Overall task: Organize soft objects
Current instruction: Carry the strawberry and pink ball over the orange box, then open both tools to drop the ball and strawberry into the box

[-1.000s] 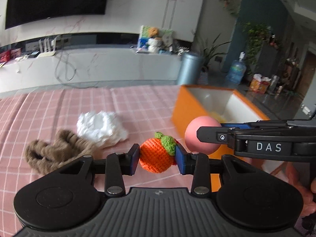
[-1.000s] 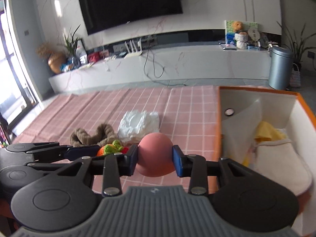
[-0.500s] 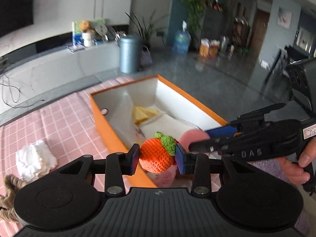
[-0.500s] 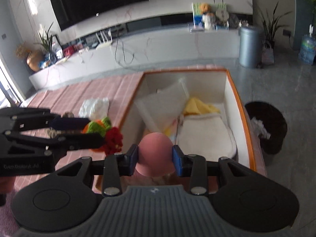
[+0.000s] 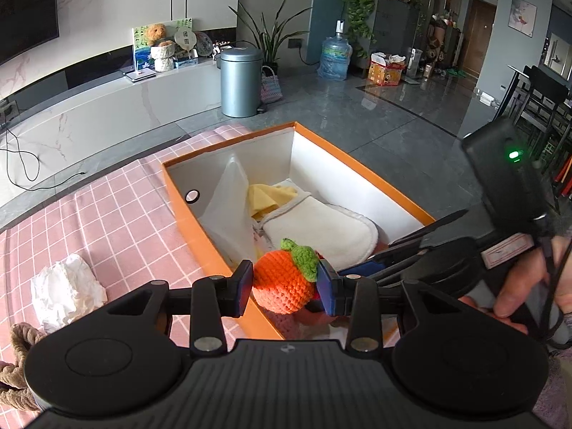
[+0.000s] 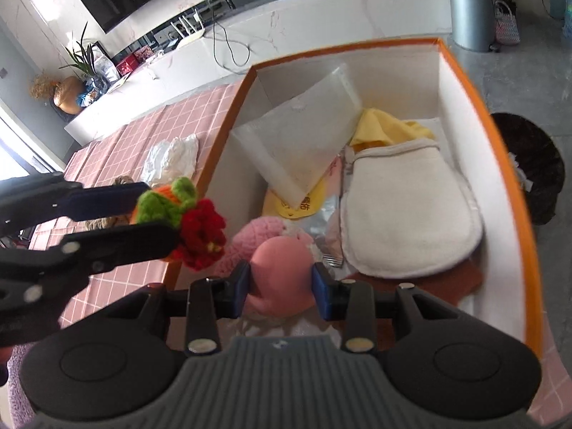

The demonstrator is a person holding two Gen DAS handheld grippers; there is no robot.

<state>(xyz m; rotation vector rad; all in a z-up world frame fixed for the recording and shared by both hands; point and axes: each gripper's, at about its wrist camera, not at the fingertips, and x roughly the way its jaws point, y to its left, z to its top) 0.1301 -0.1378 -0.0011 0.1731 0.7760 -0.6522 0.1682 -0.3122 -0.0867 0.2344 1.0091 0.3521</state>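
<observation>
Both grippers have travelled from the tablecloth (image 5: pixel 118 211) to the orange box (image 6: pixel 500 136); we note the left gripper (image 5: pixel 284 282) clamped on the crocheted orange (image 5: pixel 282 282), the right gripper (image 6: pixel 280 284) on the pink ball (image 6: pixel 280 271).

Hardly any writing legible: one printed packet, one sticker, one emblem

Just ahead of the fingers of the right gripper (image 6: pixel 280 282), inside the orange box (image 6: pixel 507 164), a yellow packet (image 6: pixel 304 202) carries two orange Chinese characters; a translucent sheet (image 6: pixel 300 132) covers part of the print and the characters cannot be read with certainty. To the right of the fingers of the left gripper (image 5: pixel 284 282), a white sticker (image 5: pixel 506 248) with red print sits on the other tool's body, too blurred to read. Behind each pair of fingers, the grey ribbed housing (image 5: pixel 286 386) bears a small embossed emblem, a mark and not letters. Far beyond the left fingers, a red-and-yellow carton (image 5: pixel 386 71) on the floor has printing too small to make out.
</observation>
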